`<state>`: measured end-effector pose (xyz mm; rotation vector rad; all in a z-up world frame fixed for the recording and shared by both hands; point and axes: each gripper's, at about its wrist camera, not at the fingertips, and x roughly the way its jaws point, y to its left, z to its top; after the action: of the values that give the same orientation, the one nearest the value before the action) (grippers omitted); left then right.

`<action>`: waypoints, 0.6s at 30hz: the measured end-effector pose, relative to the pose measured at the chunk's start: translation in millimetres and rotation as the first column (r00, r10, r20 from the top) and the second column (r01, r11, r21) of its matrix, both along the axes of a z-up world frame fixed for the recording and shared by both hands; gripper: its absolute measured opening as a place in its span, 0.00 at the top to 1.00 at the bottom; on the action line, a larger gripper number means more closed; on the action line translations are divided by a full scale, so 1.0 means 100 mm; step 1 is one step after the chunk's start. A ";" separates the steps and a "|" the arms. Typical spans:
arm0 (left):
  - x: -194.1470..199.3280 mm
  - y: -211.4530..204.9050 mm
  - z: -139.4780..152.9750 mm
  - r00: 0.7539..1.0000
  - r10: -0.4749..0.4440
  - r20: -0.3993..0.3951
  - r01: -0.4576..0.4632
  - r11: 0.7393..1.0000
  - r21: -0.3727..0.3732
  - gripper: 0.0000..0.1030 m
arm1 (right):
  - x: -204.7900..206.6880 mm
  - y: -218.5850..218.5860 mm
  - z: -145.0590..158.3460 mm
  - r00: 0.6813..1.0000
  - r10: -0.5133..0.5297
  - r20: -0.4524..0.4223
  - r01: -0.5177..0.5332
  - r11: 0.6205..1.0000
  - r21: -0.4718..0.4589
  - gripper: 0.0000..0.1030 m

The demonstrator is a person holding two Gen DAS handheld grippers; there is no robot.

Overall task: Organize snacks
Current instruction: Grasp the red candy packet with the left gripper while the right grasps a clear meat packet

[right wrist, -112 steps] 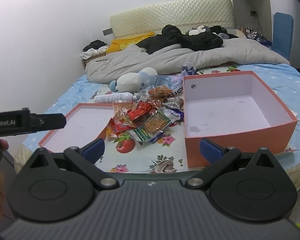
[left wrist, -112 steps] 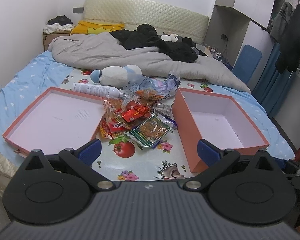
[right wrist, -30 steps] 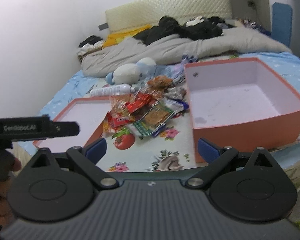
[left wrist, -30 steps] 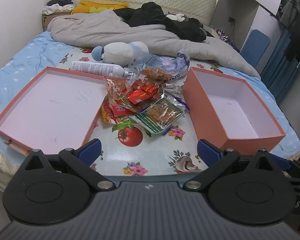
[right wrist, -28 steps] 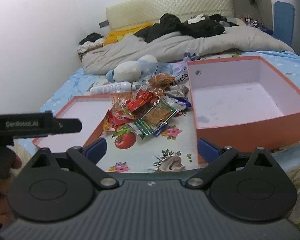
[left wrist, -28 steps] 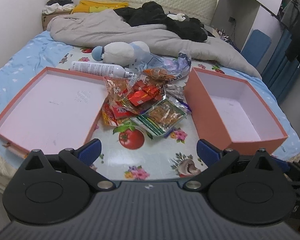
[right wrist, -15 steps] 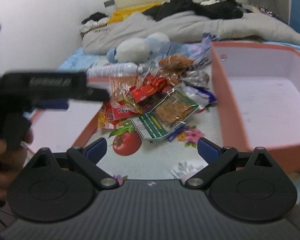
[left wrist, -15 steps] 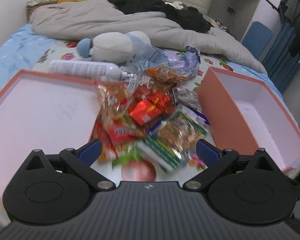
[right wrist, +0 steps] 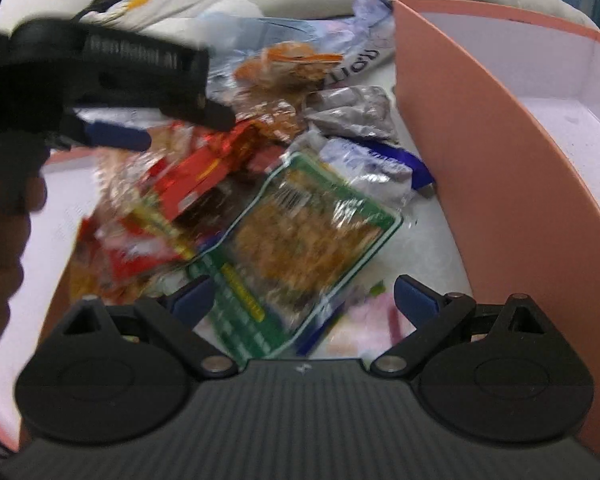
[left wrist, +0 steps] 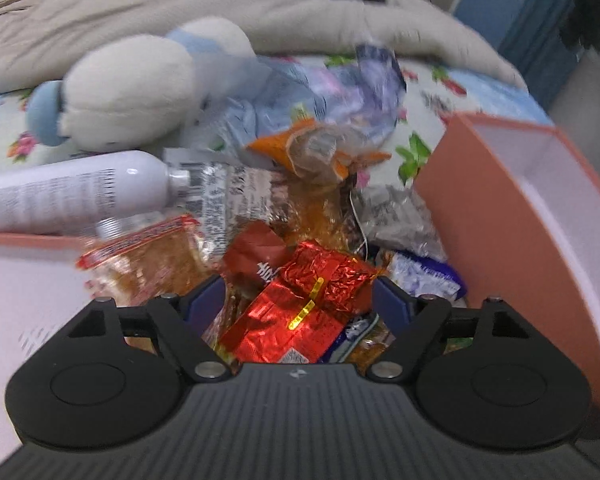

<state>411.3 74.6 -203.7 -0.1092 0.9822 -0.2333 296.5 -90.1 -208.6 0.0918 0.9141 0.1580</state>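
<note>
Floral bedcover (right wrist: 428, 240), left gripper (left wrist: 298, 300) fingers closing around red foil packet (left wrist: 296, 312), right gripper (right wrist: 302, 294) fingers apart, labels blurred.

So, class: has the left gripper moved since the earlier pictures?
Yes. The left gripper has come forward and down onto the snack pile; against the orange box, the red foil packet now lies between its closing jaws.

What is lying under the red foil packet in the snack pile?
The red foil packet lies on other wrappers: a clear orange-brown bag and a blue-edged packet show at its sides. Directly beneath it is covered.
</note>
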 end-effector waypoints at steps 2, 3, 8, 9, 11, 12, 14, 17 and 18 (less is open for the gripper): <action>0.08 -0.05 -0.09 0.999 -0.026 -0.030 0.026 1.000 0.013 0.22 | 0.07 0.01 -0.03 1.000 -0.001 -0.015 0.001 1.000 -0.021 0.08; 0.12 -0.08 -0.13 0.998 -0.037 -0.043 0.037 0.999 0.014 0.25 | 0.12 0.01 -0.06 1.000 -0.003 -0.024 0.003 1.000 -0.022 0.14; 0.18 -0.18 -0.22 0.995 -0.081 -0.063 0.083 0.996 0.022 0.30 | 0.18 0.01 -0.10 0.999 0.012 -0.038 -0.013 1.000 -0.017 0.26; 0.18 -0.20 -0.22 0.994 -0.088 -0.062 0.089 0.996 0.027 0.31 | 0.18 0.01 -0.10 0.999 0.015 -0.036 -0.015 1.000 -0.018 0.28; 0.17 -0.21 -0.22 0.994 -0.095 -0.055 0.097 0.995 0.029 0.34 | 0.18 0.02 -0.11 0.999 0.009 -0.033 -0.010 1.000 -0.022 0.29; 0.17 -0.20 -0.22 0.994 -0.094 -0.053 0.095 0.995 0.022 0.35 | 0.17 0.03 -0.11 1.000 0.011 -0.029 -0.012 1.000 -0.029 0.31; 0.14 -0.19 -0.24 0.995 -0.085 -0.049 0.085 0.996 0.013 0.37 | 0.16 0.03 -0.08 1.000 0.004 -0.023 -0.005 1.000 -0.024 0.39; 0.08 -0.19 -0.20 0.997 -0.071 -0.036 0.071 0.997 0.004 0.45 | 0.14 0.01 -0.02 1.000 -0.001 -0.005 0.001 1.000 -0.028 0.51; 0.07 -0.19 -0.19 0.997 -0.065 -0.035 0.065 0.998 0.002 0.45 | 0.13 0.00 0.01 1.000 0.002 -0.002 -0.002 1.000 -0.029 0.55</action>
<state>418.4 55.8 -222.4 -0.0792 1.0214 -0.2903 309.6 -90.0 -207.8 0.0646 0.9179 0.1463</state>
